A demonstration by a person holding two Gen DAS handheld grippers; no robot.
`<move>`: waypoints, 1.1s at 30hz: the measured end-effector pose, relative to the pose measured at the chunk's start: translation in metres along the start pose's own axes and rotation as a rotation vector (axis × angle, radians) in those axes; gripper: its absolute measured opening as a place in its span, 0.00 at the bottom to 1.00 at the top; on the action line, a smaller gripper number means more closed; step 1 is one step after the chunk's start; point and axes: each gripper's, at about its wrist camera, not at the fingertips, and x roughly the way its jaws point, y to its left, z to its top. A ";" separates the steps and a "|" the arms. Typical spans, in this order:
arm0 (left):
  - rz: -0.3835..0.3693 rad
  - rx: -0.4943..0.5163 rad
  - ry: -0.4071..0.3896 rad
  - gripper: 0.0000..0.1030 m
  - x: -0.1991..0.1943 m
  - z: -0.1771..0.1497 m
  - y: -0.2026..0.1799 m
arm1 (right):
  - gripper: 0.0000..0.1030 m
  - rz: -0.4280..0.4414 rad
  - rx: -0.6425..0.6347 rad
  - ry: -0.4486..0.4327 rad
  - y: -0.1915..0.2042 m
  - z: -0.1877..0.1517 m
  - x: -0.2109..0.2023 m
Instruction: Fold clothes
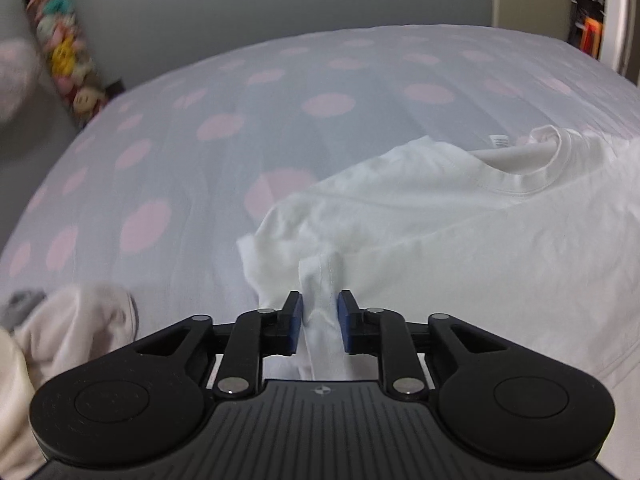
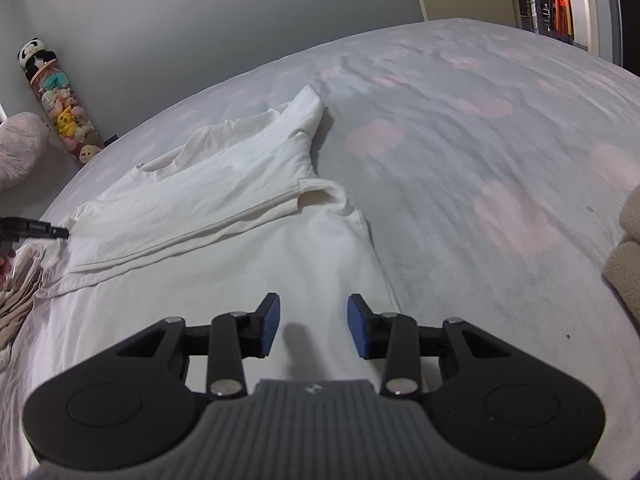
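t-shirt [image 2: 224,216]: white, spread on the polka-dot bedspread [image 2: 460,168], one side already laid over the body in a long fold; collar [image 1: 516,178] points toward the far wall.
left gripper [image 1: 319,312]: jaws narrow, with a bunched ridge of the shirt's sleeve or edge fabric running between the blue pads [image 1: 296,322]; whether they fully pinch it i cannot tell, a sliver of gap shows on each side.
right gripper [image 2: 313,320]: jaws wide apart, nothing between them, hovering low over the lower body of the shirt near its right-hand edge.
step in hand: probably a side or sleeve fold, the left tool carrying the gathered cloth while the right is free.
next move: likely draw the pinched fabric across and lay it flat; the right tool could pin or take the hem so the body does not drag along.
sleeve [image 2: 310,114]: the far one sticks out loose and crumpled, not yet tucked in.
other laundry [image 1: 76,320]: a pale pile lies just beside the left tool, close enough to snag.
beige fabric [image 2: 628,240]: sits at the right edge, well apart from the shirt.
plush toy tube [image 2: 60,104]: stands by the wall, out of the way.
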 end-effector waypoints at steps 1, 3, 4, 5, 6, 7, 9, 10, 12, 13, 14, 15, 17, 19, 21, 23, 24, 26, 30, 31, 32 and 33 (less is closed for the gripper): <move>0.000 -0.014 0.002 0.22 -0.003 -0.003 0.003 | 0.40 0.000 0.001 0.000 0.000 0.000 0.000; -0.005 -0.031 -0.001 0.25 -0.013 -0.010 0.010 | 0.40 0.001 0.004 -0.001 0.000 0.001 0.001; -0.025 -0.041 -0.001 0.25 -0.018 -0.015 0.014 | 0.40 0.003 0.001 -0.002 0.000 0.001 0.002; -0.045 -0.049 -0.001 0.25 -0.024 -0.020 0.016 | 0.40 0.004 -0.001 -0.002 0.001 0.001 0.002; -0.065 -0.053 0.001 0.25 -0.030 -0.026 0.018 | 0.40 0.005 -0.003 -0.003 0.001 0.001 0.002; -0.084 -0.051 0.008 0.25 -0.034 -0.033 0.018 | 0.40 0.006 -0.004 -0.004 0.002 0.001 0.002; -0.107 -0.034 0.034 0.25 -0.039 -0.047 0.016 | 0.40 0.007 -0.001 -0.006 0.001 0.000 0.001; -0.116 -0.024 0.048 0.25 -0.041 -0.055 0.014 | 0.40 0.007 0.000 -0.007 0.001 0.000 0.000; -0.117 -0.027 0.063 0.25 -0.041 -0.064 0.014 | 0.40 0.007 -0.003 -0.008 0.002 0.000 0.000; -0.113 -0.034 0.068 0.25 -0.039 -0.067 0.015 | 0.40 0.008 -0.004 -0.008 0.002 0.000 0.000; -0.110 -0.041 0.073 0.25 -0.038 -0.071 0.016 | 0.40 0.007 -0.005 -0.009 0.002 0.000 -0.001; -0.106 -0.048 0.078 0.27 -0.036 -0.074 0.017 | 0.40 0.007 -0.006 -0.009 0.003 0.000 -0.001; -0.099 -0.064 0.086 0.33 -0.033 -0.079 0.019 | 0.40 0.006 -0.006 -0.009 0.002 0.000 -0.002; -0.092 -0.083 0.083 0.34 -0.029 -0.073 0.024 | 0.40 0.004 -0.005 -0.007 0.002 0.000 -0.002; -0.096 -0.101 0.079 0.35 -0.023 -0.065 0.026 | 0.40 0.002 -0.007 -0.004 0.003 0.000 -0.001; -0.108 -0.135 0.066 0.35 -0.018 -0.058 0.029 | 0.40 0.001 -0.012 -0.001 0.003 0.000 0.001; -0.115 -0.156 0.058 0.35 -0.015 -0.055 0.030 | 0.40 0.000 -0.015 0.000 0.004 0.000 0.001; -0.124 -0.193 0.046 0.34 -0.010 -0.049 0.032 | 0.40 -0.002 -0.014 0.003 0.003 -0.001 0.002; -0.144 -0.229 0.043 0.04 -0.005 -0.041 0.033 | 0.40 -0.010 -0.018 0.011 0.003 -0.002 0.006; -0.132 -0.221 0.043 0.02 -0.005 -0.040 0.032 | 0.40 -0.011 -0.020 0.012 0.003 -0.002 0.007; -0.118 -0.209 0.045 0.02 -0.005 -0.040 0.032 | 0.40 -0.013 -0.022 0.012 0.003 -0.002 0.007; -0.102 -0.202 0.054 0.00 -0.004 -0.041 0.033 | 0.40 -0.014 -0.024 0.011 0.004 -0.002 0.008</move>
